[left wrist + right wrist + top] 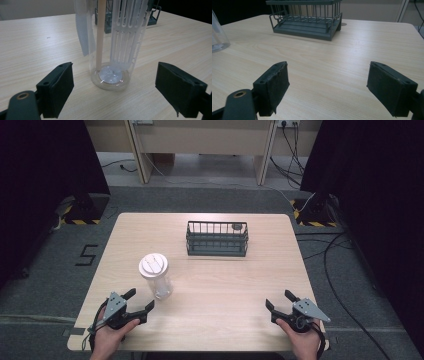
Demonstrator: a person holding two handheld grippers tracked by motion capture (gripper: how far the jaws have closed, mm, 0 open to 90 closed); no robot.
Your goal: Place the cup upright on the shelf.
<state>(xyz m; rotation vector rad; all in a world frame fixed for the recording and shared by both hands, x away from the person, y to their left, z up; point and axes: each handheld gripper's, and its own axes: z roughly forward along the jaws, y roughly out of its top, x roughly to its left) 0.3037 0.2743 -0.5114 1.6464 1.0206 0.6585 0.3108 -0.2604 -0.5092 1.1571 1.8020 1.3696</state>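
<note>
— What stands beyond the tools?
— A dark wire basket, far across the wooden table from both.
— And past that?
— Grey floor, cables, a painted "5".

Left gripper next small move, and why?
Probably ease the left gripper forward so its open jaws come either side of the clear bottle. The bottle stands upright on the table just ahead, centred between the jaws, untouched. The right gripper sits open, far off.
</note>
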